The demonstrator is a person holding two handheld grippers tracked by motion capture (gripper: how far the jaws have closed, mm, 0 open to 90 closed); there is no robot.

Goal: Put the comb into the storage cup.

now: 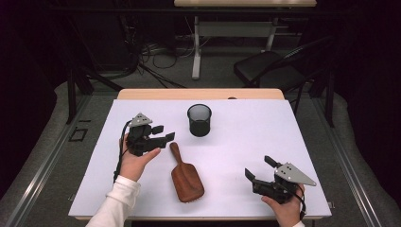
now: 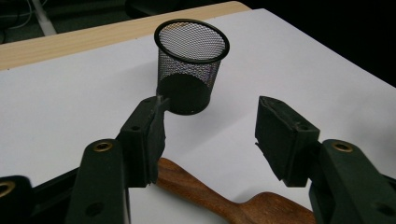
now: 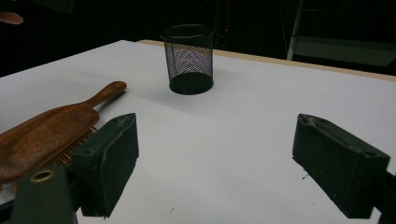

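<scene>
Wooden hairbrush (image 1: pixel 186 178) lying bristles-down on the white table cover (image 1: pixel 246 142), handle pointing toward the mesh cup (image 1: pixel 199 120).
Left gripper (image 1: pixel 166 137) is hovering just above the handle tip, jaws apart and gripping nothing; right gripper (image 1: pixel 258 169) is resting well apart near the front edge, jaws spread and empty.

This looks like a lab or recording room: a small wooden bench (image 1: pixel 142 94) covered with a white sheet (image 1: pixel 265 142) stands amid black curtains, with loose cables (image 1: pixel 156 56) on the grey carpet, a height-adjustable desk (image 1: pixel 236 28) and a black folding chair (image 1: pixel 269 71) behind.
</scene>
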